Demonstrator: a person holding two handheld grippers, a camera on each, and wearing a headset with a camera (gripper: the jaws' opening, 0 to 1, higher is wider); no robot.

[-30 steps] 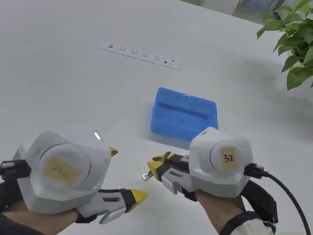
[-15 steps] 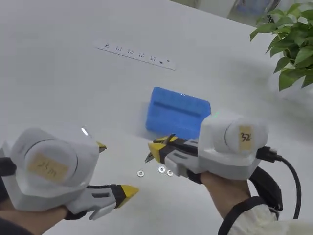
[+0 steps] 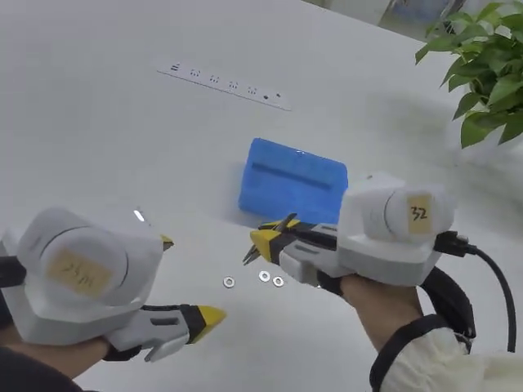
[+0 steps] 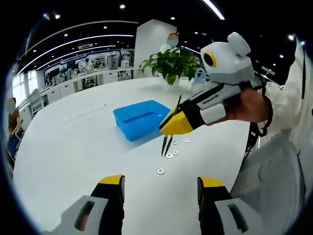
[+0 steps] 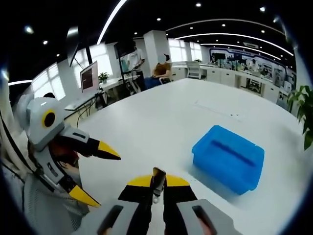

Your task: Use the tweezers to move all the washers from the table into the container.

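Since a second ago the right gripper (image 3: 265,242) has come up from the table (image 3: 98,163). Three washers (image 3: 264,276) lie bare below it, near the blue container (image 3: 292,181). The left gripper (image 3: 188,279) has its jaws wide, with nothing between them. In the left gripper view the tweezers (image 4: 166,144) hang over the washers, tips narrow. In the right gripper view the jaws clamp the tweezers.

A white table (image 3: 90,139) carries a power strip (image 3: 229,84), a leafy plant (image 3: 482,73) at its edge, under ceiling light strips (image 5: 112,20).
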